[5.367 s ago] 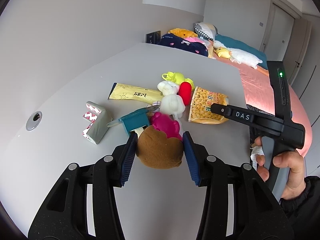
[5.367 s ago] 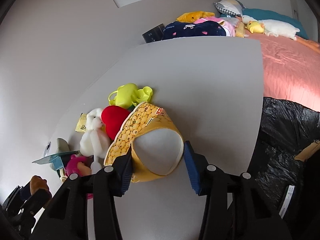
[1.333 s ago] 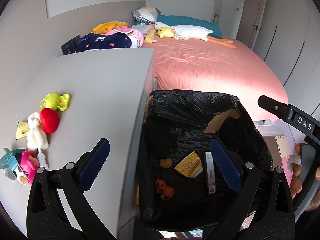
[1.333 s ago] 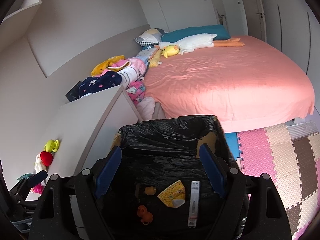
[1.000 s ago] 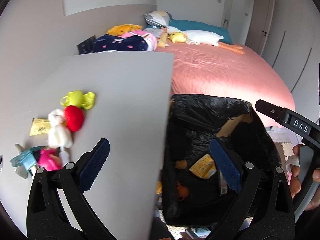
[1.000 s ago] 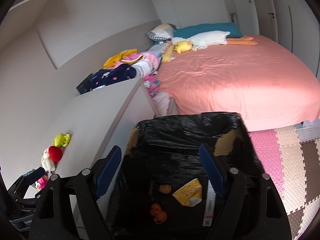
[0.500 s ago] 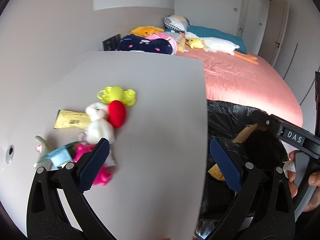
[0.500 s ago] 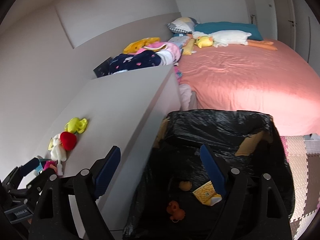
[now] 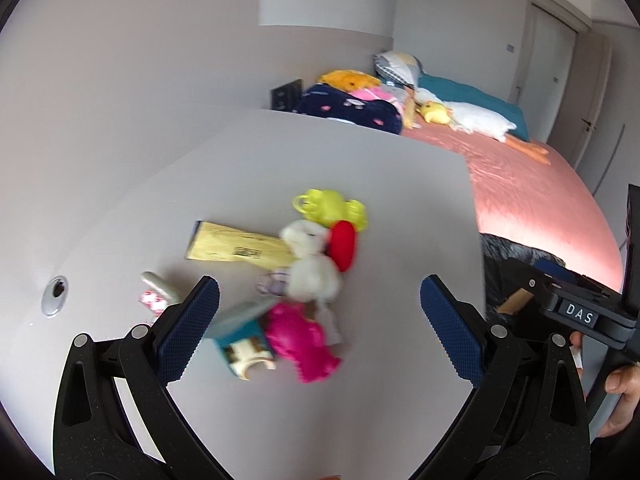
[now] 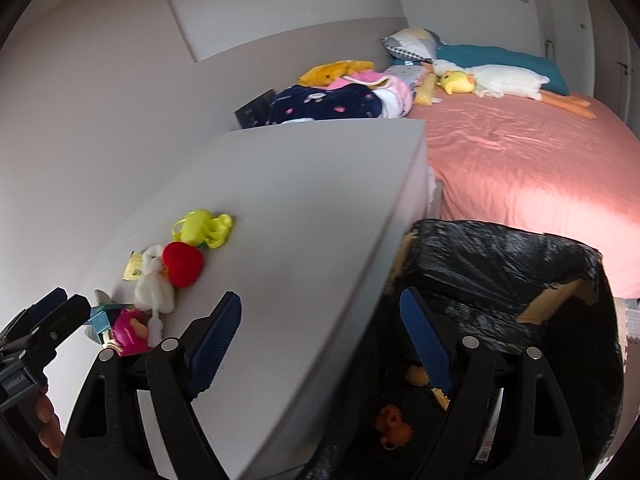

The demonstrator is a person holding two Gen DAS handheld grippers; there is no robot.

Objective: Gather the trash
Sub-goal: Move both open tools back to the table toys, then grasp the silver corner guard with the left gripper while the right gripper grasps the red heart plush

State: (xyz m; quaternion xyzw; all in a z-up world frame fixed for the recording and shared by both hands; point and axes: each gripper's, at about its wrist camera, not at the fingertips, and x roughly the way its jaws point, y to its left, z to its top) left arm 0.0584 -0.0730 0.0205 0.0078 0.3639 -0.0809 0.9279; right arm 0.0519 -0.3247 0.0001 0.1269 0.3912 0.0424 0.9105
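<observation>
My left gripper (image 9: 320, 324) is open and empty above the grey desk top (image 9: 360, 160), just short of a pile of small things: a pink toy (image 9: 300, 340), a teal piece (image 9: 240, 328), a white plush (image 9: 312, 268), a red heart (image 9: 344, 246), a yellow-green toy (image 9: 332, 208), a flat yellow packet (image 9: 236, 248) and a small grey-and-red wrapper (image 9: 160, 294). My right gripper (image 10: 320, 340) is open and empty over the desk's right edge, beside the black-lined trash bin (image 10: 500, 264). The bin holds an orange toy (image 10: 392, 428) and yellow scraps (image 10: 418, 376).
A bed with a pink sheet (image 10: 540, 168) lies beyond the bin. Plush toys and folded clothes (image 10: 340, 100) are piled behind the desk. A round metal grommet (image 9: 54, 300) sits in the desk at the left. The other hand-held gripper (image 9: 580, 312) shows at the right edge.
Both grippers have swung left, away from the bin and back over the desk. The left gripper now faces the pile of small things. Both stay open and empty.
</observation>
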